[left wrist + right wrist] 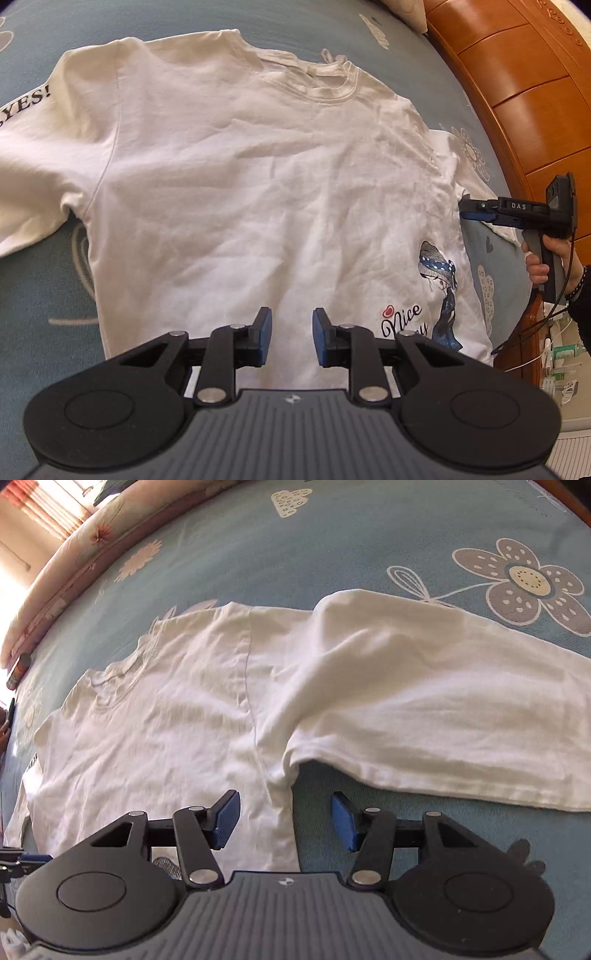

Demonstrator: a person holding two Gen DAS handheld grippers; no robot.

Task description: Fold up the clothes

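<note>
White T-shirt point(236, 177) lies flat beyond both grippers' parted fingers point(264, 332)

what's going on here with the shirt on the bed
A person is folding a white shirt laid flat on a blue flowered bedsheet, with a handheld gripper in each hand. Both sleeves are spread out to the sides and nothing is folded yet. The left gripper hovers open over the hem, holding nothing. The right gripper is open too, above the side seam just below the armpit of one sleeve.
</note>
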